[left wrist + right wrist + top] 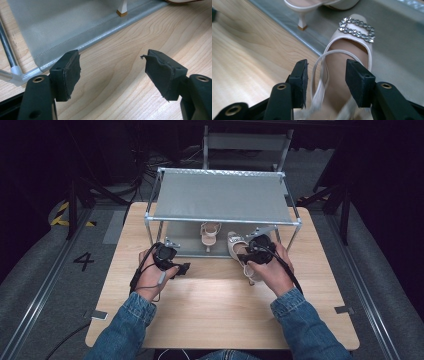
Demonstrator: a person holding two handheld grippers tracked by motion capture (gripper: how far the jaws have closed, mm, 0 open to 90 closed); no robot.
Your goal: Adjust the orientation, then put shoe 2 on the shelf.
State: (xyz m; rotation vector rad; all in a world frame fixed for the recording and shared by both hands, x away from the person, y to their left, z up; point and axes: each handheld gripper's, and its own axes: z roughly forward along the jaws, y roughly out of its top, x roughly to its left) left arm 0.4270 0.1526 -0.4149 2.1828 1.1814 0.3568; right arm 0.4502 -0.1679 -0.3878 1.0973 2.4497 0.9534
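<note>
Shoe (347, 62), a pale slingback with a rhinestone buckle (357, 28) on its toe, lies half on the desk (220, 305) and half on the grey lower shelf (397, 50) of a metal rack (222, 220), its toe past the shelf's front edge and its heel end toward the person. The right hand-held gripper (325, 80) sits over the heel end with its jaws partly apart: the thin heel strap (318, 82) and the shoe's inner side lie between the pads, and a gap shows on both sides, so the pads are not pressing on it. In the high view this right hand-held gripper (257, 251) is held in the right hand (270, 270) at the rack's front right corner, close to the upright post there, the forearm coming in from the lower right in a denim sleeve (305, 325).

The left hand-held gripper (112, 72) is wide open with nothing between its worn pads, bare desk beneath and the shelf's front rail just ahead. The left hand (152, 277) holds it near the rack's front left post.

A broad stretch of bare desk lies between the forearms. Farther in, a second shoe (210, 234) stands on the lower shelf, under the grey top shelf (222, 197), well clear of both posts
</note>
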